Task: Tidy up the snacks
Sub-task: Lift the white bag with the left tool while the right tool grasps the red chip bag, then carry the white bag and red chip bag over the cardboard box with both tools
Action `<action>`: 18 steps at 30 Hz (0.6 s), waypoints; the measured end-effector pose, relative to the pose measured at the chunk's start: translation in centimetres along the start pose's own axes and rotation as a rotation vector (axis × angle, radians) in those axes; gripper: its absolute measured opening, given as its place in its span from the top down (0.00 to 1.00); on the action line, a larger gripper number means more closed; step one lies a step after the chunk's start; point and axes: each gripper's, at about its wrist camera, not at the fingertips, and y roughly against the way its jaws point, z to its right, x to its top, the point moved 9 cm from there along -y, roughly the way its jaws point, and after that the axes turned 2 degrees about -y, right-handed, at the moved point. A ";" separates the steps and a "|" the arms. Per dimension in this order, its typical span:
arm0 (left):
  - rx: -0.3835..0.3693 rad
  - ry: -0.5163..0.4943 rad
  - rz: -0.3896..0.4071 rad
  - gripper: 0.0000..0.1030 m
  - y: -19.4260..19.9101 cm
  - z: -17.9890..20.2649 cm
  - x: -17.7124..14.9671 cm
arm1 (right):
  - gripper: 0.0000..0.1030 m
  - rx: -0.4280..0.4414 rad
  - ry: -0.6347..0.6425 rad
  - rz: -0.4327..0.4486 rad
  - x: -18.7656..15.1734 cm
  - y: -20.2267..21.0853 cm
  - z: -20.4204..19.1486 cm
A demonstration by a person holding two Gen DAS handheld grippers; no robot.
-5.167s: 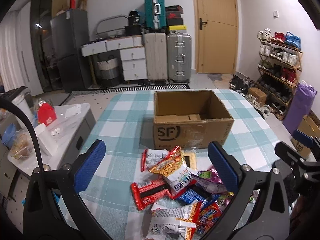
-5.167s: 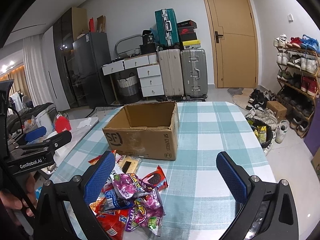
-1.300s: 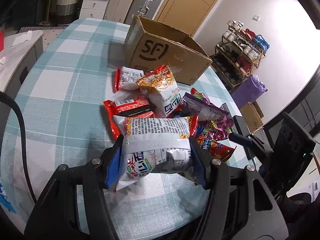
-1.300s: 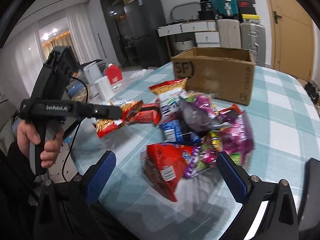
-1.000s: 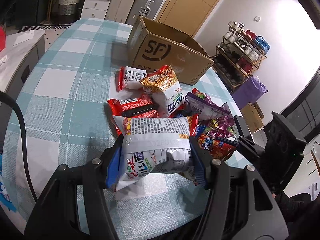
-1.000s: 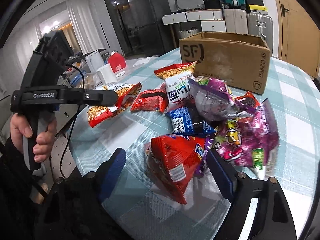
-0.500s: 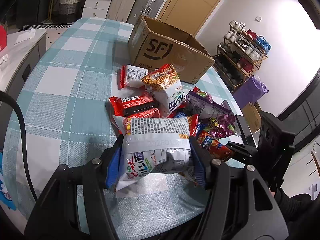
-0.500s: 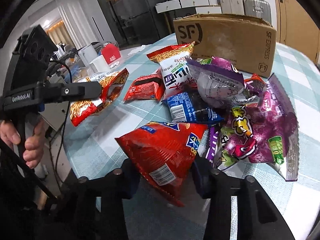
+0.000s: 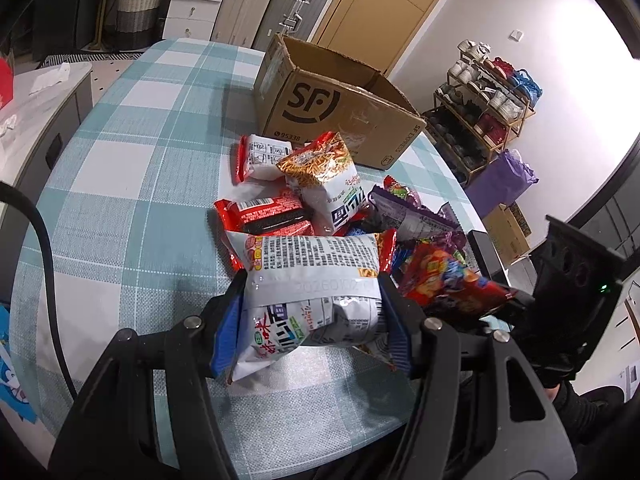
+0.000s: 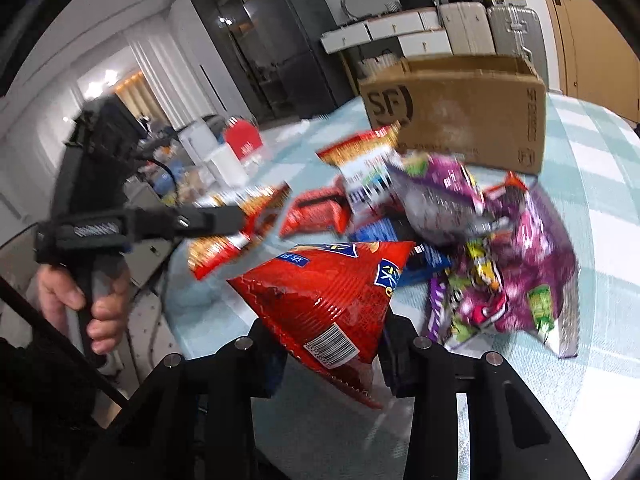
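Observation:
My left gripper (image 9: 312, 320) is shut on a white and red noodle-snack bag (image 9: 312, 280), held above the near table edge; it also shows in the right wrist view (image 10: 236, 236). My right gripper (image 10: 332, 356) is shut on a red chip bag (image 10: 328, 296), lifted off the pile; it shows in the left wrist view (image 9: 448, 280). A pile of snack bags (image 9: 320, 196) lies on the checked tablecloth (image 9: 132, 184). Behind it stands an open cardboard SF box (image 9: 332, 108), also in the right wrist view (image 10: 460, 112).
A shoe rack (image 9: 488, 96) and a purple bag (image 9: 500, 180) stand right of the table. A grey side cabinet (image 9: 36, 104) stands left. Suitcases (image 9: 272, 4), drawers and a door line the far wall. Purple candy bags (image 10: 512, 260) lie beside the red bag.
My right gripper closed on the red chip bag and lifted it from the pile. My left gripper keeps hold of the noodle-snack bag and has hardly moved.

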 end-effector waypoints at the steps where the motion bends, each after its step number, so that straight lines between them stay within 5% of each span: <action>1: -0.001 -0.001 0.000 0.43 0.0 0.0 0.1 | 0.63 0.008 0.002 0.012 0.4 0.4 -0.2; 18: 0.022 -0.069 0.065 0.43 3.1 2.0 7.7 | 0.63 0.059 -0.042 0.192 7.9 8.2 0.6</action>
